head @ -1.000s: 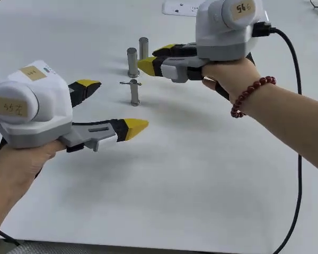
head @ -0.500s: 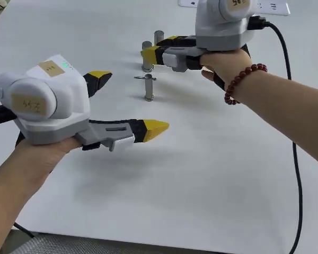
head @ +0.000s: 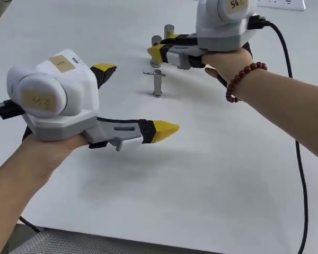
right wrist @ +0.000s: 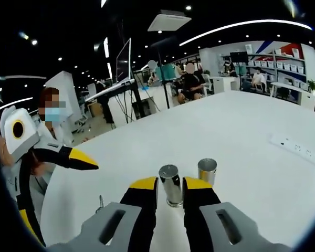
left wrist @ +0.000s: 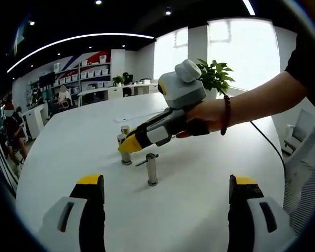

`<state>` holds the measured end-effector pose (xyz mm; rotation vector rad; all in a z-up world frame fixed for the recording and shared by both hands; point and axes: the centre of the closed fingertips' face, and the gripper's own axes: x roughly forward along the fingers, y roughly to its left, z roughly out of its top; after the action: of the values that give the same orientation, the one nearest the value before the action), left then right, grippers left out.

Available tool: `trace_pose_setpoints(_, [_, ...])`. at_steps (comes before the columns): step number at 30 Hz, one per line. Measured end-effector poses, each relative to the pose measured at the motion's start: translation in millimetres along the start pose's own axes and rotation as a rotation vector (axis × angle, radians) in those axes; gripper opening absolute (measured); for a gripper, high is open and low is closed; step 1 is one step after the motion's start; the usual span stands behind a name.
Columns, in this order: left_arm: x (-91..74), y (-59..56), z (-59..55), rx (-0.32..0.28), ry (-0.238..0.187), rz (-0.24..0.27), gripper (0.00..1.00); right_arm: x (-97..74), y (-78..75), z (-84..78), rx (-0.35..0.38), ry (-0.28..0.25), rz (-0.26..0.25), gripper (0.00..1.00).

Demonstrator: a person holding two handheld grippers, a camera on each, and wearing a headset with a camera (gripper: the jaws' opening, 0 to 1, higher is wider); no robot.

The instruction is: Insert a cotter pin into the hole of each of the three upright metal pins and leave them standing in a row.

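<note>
The right claw [right wrist: 170, 184], at the bottom centre of its own view, is clamped on a metal pin [right wrist: 169, 178]; the left claw [head: 139, 98], at the head view's lower left, stands wide apart.

We count three upright metal pins [head: 158, 84] on one white table [head: 201, 174]. We count one cotter pin [head: 151, 73]: one pin of the three carries it and two are bare. There are two grippers, one left gripper [head: 139, 98] and one right gripper [head: 158, 47], each with two yellow-tipped jaws, so four tips in all. Two hands hold them, one left hand [head: 47, 153] and one right hand [head: 228, 61]. We also find one red bead bracelet [head: 244, 79], one black cable [head: 294, 79], one white power strip [head: 283, 4] and one potted plant [left wrist: 216, 76]. The people [right wrist: 189, 79] in the background are too small for us to count.
</note>
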<state>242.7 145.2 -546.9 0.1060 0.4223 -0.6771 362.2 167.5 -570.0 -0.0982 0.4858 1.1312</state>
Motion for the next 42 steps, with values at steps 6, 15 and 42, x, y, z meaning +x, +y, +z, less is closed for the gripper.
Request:
trace_pose_setpoints(6, [-0.4, 1.3, -0.8, 0.001, 0.01, 0.0, 0.99, 1.8, -5.9, 1.3, 0.013, -0.007, -0.006, 0.11])
trace_pose_setpoints(15, [-4.4, 8.6, -0.6, -0.015, 0.007, 0.022, 0.99, 1.3, 0.2, 2.1, -0.09, 0.006, 0.001, 0.08])
trace_pose_setpoints(42, [-14.7, 3.5, 15.8, -0.029, -0.016, 0.03, 0.99, -61.5, -14.4, -4.2, -0.135, 0.039, -0.203, 0.08])
